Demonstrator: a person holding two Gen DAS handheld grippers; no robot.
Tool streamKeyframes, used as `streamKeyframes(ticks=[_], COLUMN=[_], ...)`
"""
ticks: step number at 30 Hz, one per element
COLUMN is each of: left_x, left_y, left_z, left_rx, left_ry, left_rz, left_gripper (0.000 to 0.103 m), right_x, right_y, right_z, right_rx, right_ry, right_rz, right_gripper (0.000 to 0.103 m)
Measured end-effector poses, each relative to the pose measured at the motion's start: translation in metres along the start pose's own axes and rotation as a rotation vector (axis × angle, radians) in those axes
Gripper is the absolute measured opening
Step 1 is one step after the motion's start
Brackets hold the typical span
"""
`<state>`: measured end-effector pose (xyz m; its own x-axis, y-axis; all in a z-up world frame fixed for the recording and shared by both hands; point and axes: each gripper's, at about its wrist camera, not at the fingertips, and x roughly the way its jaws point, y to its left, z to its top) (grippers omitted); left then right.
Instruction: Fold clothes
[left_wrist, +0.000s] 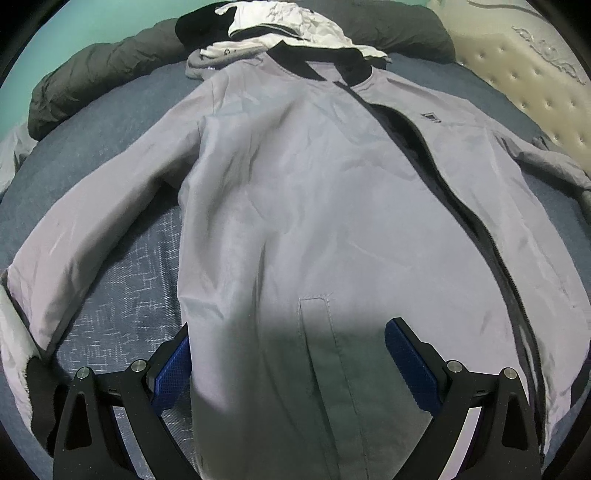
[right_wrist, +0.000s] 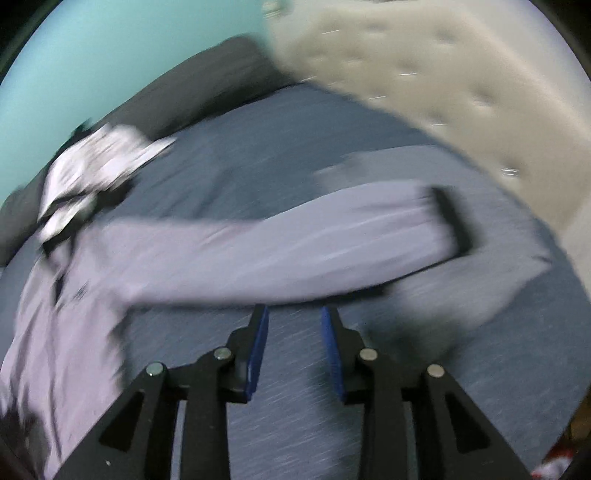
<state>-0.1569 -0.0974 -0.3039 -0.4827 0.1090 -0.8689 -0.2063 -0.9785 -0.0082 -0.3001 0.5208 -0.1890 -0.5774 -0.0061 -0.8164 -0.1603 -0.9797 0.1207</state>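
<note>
A grey zip jacket (left_wrist: 295, 184) lies flat on the blue bed sheet (left_wrist: 110, 277), front up, with its zipper partly undone and its collar at the far end. My left gripper (left_wrist: 290, 328) hovers over the hem near a pocket slit. Its blue pads (left_wrist: 406, 354) stand wide apart and grip nothing. In the blurred right wrist view, the jacket's sleeve (right_wrist: 295, 247) stretches out to the right and ends in a dark cuff (right_wrist: 452, 221). My right gripper (right_wrist: 295, 310) sits just in front of that sleeve over bare sheet, jaws slightly apart with nothing between them.
A pile of white, black and grey clothes (left_wrist: 288, 26) sits beyond the collar. A dark duvet (left_wrist: 92, 74) runs along the far edge by the teal wall. A beige tufted headboard (left_wrist: 535, 92) borders the right side, close to the sleeve's cuff.
</note>
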Motion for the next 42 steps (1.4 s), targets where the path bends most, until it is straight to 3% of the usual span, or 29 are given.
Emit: streamKeyframes(ticks=[2, 9, 16, 26, 35, 42], left_x=[-0.003, -0.008, -0.024, -0.038, -0.041, -0.042], left_y=[0.003, 0.008, 0.017, 0.036, 0.043, 0.05], left_z=[0.004, 0.015, 0.008, -0.005, -0.009, -0.012], left_rx=[0.0, 0.005, 0.011, -0.021, -0.033, -0.05], left_ry=[-0.008, -0.042, -0.073, -0.09, -0.094, -0.092], left_rz=[-0.004, -0.013, 0.027, 0.032, 0.021, 0.015], left_gripper=[0.098, 0.098, 0.098, 0.098, 0.098, 0.098], right_x=[0.005, 0.015, 0.026, 0.043, 0.029, 0.013], right_y=[0.044, 0.156, 0.235, 0.315, 0.336, 0.258], right_z=[-0.014, -0.077, -0.133, -0.195, -0.209, -0.159], right_rx=[-0.072, -0.263, -0.421, -0.579, -0.612, -0.379], right_ry=[0.066, 0.228, 0.311, 0.409, 0.413, 0.318], right_rz=[0.083, 0.239, 0.3, 0.322, 0.373, 0.287], right_gripper=[0.03, 0.03, 0.03, 0.03, 0.03, 0.03])
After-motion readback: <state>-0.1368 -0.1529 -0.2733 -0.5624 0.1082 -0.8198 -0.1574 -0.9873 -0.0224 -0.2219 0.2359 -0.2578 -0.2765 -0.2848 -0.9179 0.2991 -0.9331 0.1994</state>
